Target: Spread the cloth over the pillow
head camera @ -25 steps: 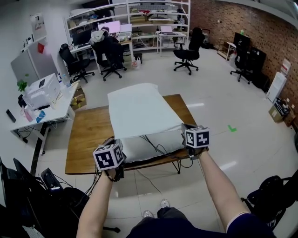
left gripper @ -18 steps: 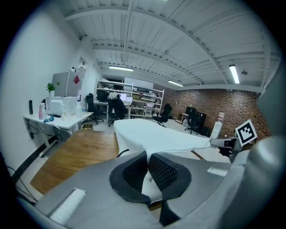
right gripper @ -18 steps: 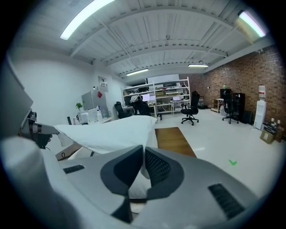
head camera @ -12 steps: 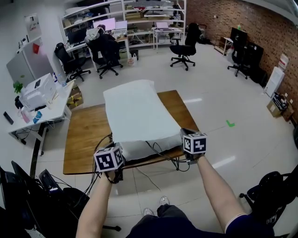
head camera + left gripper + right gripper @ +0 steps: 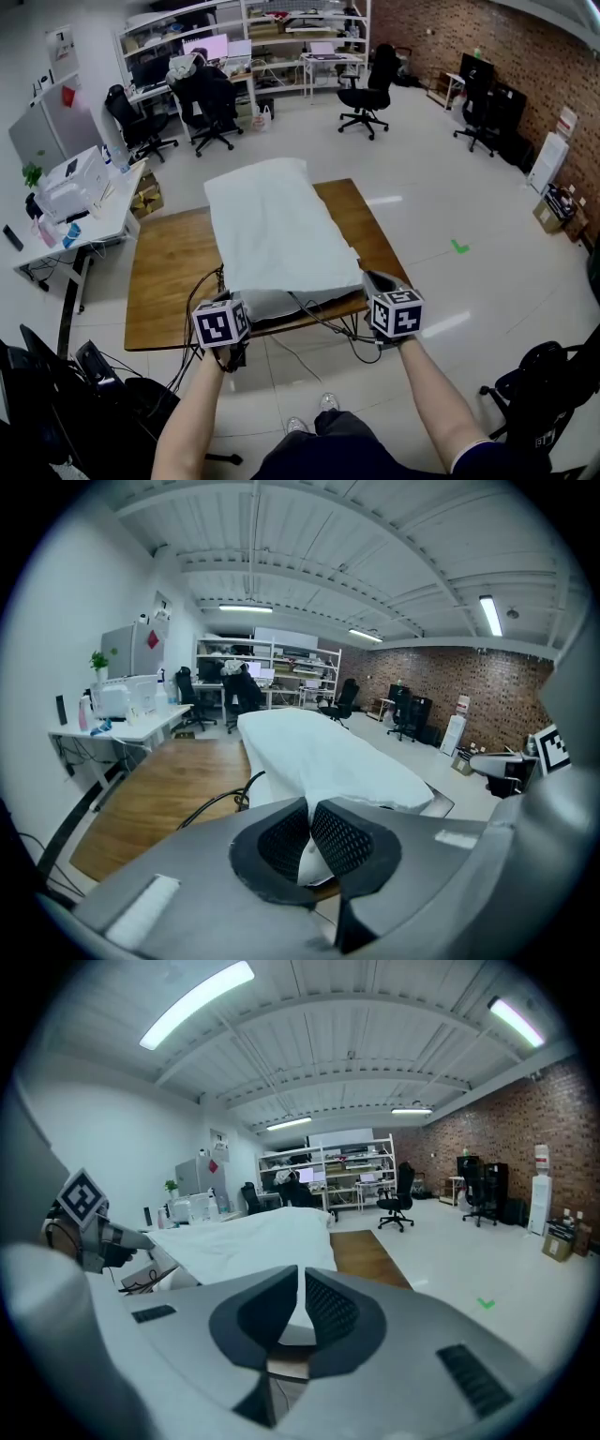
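A white cloth (image 5: 277,234) lies lengthwise over a white pillow (image 5: 281,306) on the wooden table (image 5: 169,272); the pillow's near end shows below the cloth's hem. My left gripper (image 5: 228,302) is at the cloth's near left corner. In the left gripper view the cloth (image 5: 328,757) runs down into the left gripper (image 5: 309,832), whose pads close on it. My right gripper (image 5: 375,283) hangs just off the table's near right corner, a little back from the cloth. Its jaws (image 5: 301,1309) stand slightly apart, and only white cloth (image 5: 253,1237) farther off shows through the slit.
Black cables (image 5: 317,315) trail over the table's near edge and loop on its left part (image 5: 199,286). A desk with a printer (image 5: 75,192) stands to the left. Office chairs (image 5: 366,89) and shelves are behind, and dark bags (image 5: 56,394) sit on the floor at lower left.
My right gripper has drawn back from the cloth's near right corner toward me and off the table edge. The left gripper has stayed at the near left corner.
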A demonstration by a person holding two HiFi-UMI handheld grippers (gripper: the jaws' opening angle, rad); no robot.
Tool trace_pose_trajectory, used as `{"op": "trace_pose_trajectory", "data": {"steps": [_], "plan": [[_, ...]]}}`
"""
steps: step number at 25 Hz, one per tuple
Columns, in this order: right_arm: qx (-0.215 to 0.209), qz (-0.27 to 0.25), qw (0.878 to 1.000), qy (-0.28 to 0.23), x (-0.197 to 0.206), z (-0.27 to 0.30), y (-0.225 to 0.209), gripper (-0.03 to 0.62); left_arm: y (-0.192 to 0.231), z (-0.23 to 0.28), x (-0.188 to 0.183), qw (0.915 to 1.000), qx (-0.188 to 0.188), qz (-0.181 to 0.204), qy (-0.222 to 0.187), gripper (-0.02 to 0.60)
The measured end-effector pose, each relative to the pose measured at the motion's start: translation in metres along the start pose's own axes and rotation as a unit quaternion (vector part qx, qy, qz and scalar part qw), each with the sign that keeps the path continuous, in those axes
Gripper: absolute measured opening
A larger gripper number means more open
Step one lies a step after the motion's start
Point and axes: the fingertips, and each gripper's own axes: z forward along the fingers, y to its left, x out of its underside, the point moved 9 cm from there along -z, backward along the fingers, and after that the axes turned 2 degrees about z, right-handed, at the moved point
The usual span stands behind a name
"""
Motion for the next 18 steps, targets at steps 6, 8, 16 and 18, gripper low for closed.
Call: {"op": "trace_pose_trajectory", "data": {"steps": [6,8,16,18], "plan": [[-0.042,-0.012,0.998,-0.05,-0.02,-0.036,0.026,0.034,0.0,-0.006,0.007,0.9998,-0.01,0.011,-0.015,0.02],[-0.056,-0.015,0.996,-0.062,-0.027,-0.047,0.034,0.032,0.0,-0.014,0.008,0.9992,-0.015,0.022,-0.031,0.026],[-0.096,-0.024,0.991,-0.089,-0.048,-0.084,0.072,0.012,-0.007,-0.068,0.021,0.9967,0.003,0.021,-0.078,0.025],[-0.108,-0.026,0.989,-0.094,-0.052,-0.093,0.082,0.012,-0.011,-0.085,0.021,0.996,0.015,0.011,-0.088,0.025]]}}
